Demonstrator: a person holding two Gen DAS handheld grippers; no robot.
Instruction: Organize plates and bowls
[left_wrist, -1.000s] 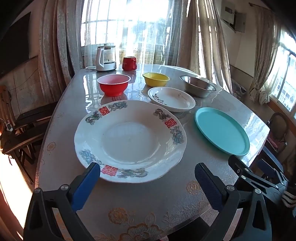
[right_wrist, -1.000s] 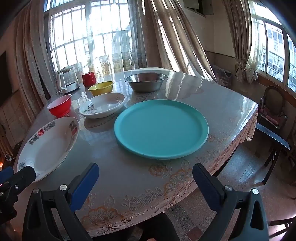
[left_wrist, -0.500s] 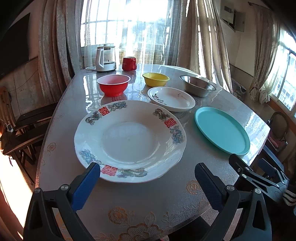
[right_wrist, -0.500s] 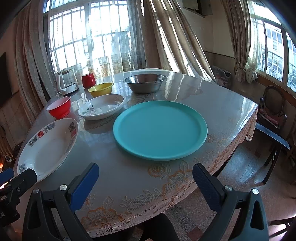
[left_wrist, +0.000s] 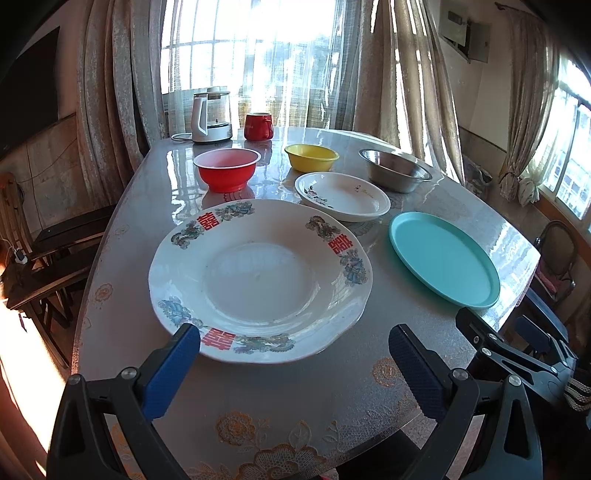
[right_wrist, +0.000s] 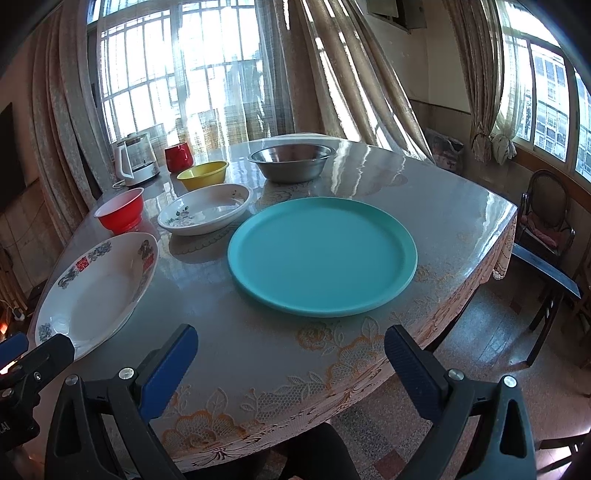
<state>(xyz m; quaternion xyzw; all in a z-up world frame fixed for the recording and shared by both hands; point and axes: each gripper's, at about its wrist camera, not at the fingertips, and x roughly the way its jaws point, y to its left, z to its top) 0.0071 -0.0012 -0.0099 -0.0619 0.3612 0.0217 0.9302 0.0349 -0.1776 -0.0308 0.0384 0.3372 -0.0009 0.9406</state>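
A large white plate with red and blue rim patterns (left_wrist: 258, 280) lies just ahead of my open, empty left gripper (left_wrist: 293, 354); it also shows in the right wrist view (right_wrist: 96, 291). A teal plate (right_wrist: 321, 256) lies just ahead of my open, empty right gripper (right_wrist: 290, 356), also seen in the left wrist view (left_wrist: 443, 258). Behind them stand a small white floral dish (left_wrist: 341, 195), a red bowl (left_wrist: 226, 173), a yellow bowl (left_wrist: 311, 157) and a steel bowl (left_wrist: 395, 170).
A kettle (left_wrist: 211, 116) and a red mug (left_wrist: 258, 126) stand at the table's far edge. Chairs stand at the left (left_wrist: 55, 254) and the right (right_wrist: 546, 236). The table's front edge (right_wrist: 332, 417) is right under my grippers.
Both grippers have shifted very slightly; the teal plate sits a touch left in the right wrist view. Nothing on the table has moved.
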